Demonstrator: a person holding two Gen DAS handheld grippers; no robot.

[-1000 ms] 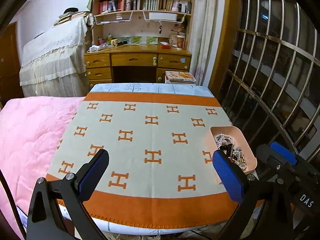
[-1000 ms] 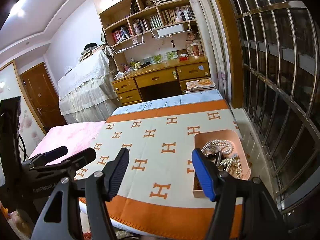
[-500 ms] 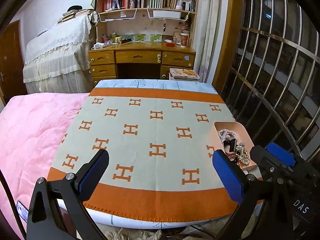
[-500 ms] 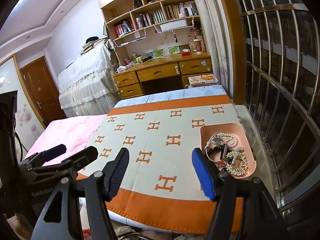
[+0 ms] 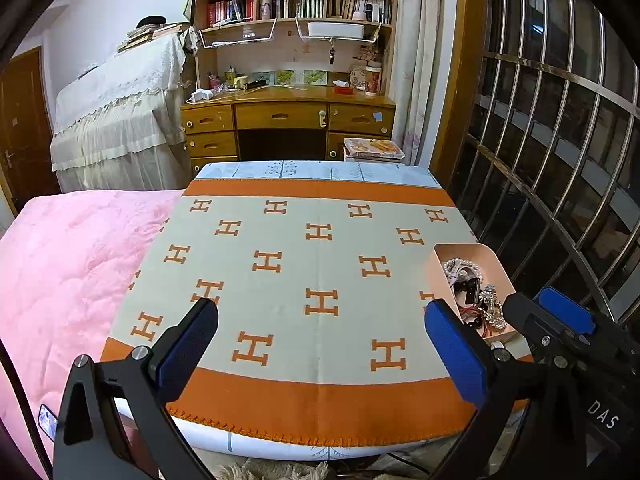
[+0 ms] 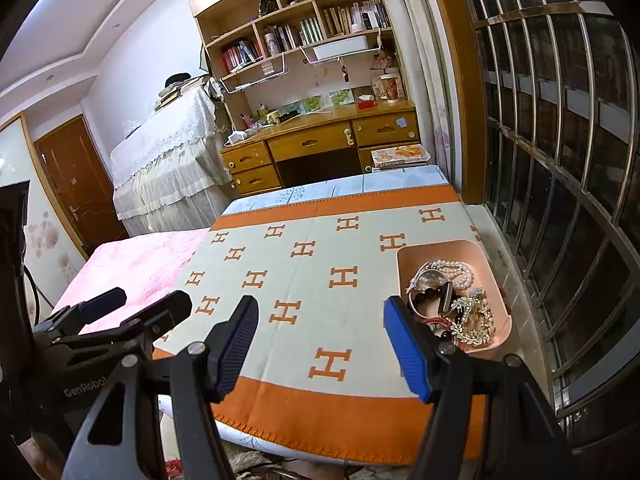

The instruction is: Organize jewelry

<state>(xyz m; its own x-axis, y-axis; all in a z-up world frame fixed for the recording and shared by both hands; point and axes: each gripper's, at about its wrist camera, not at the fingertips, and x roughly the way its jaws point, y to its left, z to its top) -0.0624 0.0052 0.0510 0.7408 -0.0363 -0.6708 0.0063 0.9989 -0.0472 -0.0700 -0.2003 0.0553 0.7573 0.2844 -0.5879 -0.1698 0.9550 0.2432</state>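
Observation:
A pink tray [image 5: 467, 249] sits at the right edge of a grey blanket with orange H marks [image 5: 304, 264]. It holds a tangle of jewelry [image 5: 476, 296]: a pearl strand, dark beads and sparkly pieces. My left gripper [image 5: 320, 316] hovers open over the blanket's near part, nothing between its blue pads, the tray just past its right finger. In the right wrist view the tray [image 6: 440, 246] and jewelry [image 6: 452, 296] lie beyond the right finger of my right gripper [image 6: 320, 312], which is open and empty. Each gripper shows in the other's view: right [image 5: 540, 312], left [image 6: 150, 300].
A pink quilt [image 5: 60, 264] covers the bed left of the blanket. Beyond the bed stand a wooden desk [image 5: 288, 116] with bookshelves above and a cloth-draped piece of furniture [image 5: 120, 112]. Metal window bars [image 5: 560, 140] run close along the right side.
Both views have drifted only slightly. The tray and jewelry lie where they were, and both grippers keep the same open width.

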